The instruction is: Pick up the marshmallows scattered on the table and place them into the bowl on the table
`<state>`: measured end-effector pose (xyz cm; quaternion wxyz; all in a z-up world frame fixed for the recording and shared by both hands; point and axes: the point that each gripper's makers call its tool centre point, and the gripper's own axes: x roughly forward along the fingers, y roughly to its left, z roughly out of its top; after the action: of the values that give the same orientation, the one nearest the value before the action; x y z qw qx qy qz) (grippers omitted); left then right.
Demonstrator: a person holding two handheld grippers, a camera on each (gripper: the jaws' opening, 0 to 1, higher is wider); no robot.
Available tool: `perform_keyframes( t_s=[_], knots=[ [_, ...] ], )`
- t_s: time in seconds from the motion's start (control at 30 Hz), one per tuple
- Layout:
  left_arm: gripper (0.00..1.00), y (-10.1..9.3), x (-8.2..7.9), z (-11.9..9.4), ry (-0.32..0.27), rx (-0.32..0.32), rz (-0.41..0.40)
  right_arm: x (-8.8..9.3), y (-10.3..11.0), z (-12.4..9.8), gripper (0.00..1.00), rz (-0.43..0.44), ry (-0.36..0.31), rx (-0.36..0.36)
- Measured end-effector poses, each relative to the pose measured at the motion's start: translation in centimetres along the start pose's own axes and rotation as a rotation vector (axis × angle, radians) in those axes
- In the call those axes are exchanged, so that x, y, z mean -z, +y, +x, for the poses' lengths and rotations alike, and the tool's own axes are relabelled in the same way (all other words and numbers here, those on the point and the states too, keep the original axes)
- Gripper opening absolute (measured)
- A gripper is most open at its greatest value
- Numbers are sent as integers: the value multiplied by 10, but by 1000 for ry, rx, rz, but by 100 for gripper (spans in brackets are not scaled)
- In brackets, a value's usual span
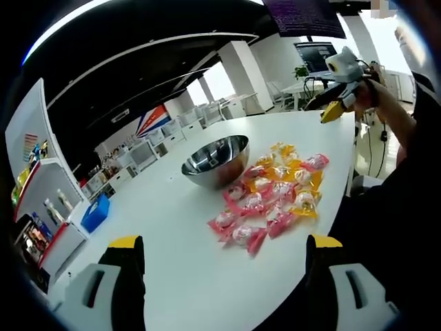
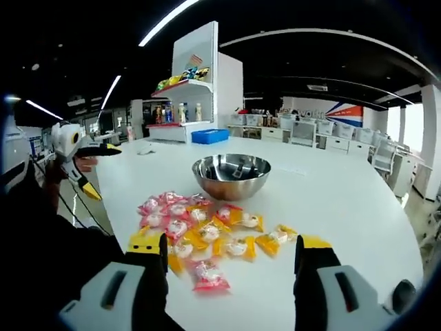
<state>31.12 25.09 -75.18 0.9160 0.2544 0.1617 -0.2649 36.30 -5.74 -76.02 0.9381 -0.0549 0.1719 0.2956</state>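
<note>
Table (image 2: pixel 358 207) white (open office) | marshmallows (image 2: pixel 200 231) beside bowl (image 2: pixel 231 176)

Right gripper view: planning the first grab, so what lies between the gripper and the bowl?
In the right gripper view, the wrapped marshmallows lie on the table between the open right gripper and the bowl.

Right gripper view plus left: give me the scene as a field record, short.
surface: white table
bowl: steel bowl, upright, looks empty, beyond the pile
marshmallows: wrapped marshmallows in pink and yellow packets, clustered on the table beside the bowl, none seen in the bowl
left gripper: jaws apart, holding nothing, short of the pile
right gripper: jaws apart, holding nothing, over the near edge of the pile
background: shelf unit with goods, blue bin
progress: nothing picked up yet
</note>
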Motion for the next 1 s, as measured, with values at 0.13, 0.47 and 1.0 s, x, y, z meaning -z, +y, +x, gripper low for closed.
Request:
perform_keyframes(
  t_s=[0.13, 0.47, 1.0],
  knots=[
    [95, -1, 0, 1, -4, 6, -4, 12, -13, 23, 70, 23, 42, 41],
    [95, 0, -1, 0, -11, 11, -8, 21, -32, 67, 68, 67, 79, 92],
    [95, -5, 2, 3, -16, 38, -24, 47, -63, 110, 56, 207, 133, 153]
  ],
)
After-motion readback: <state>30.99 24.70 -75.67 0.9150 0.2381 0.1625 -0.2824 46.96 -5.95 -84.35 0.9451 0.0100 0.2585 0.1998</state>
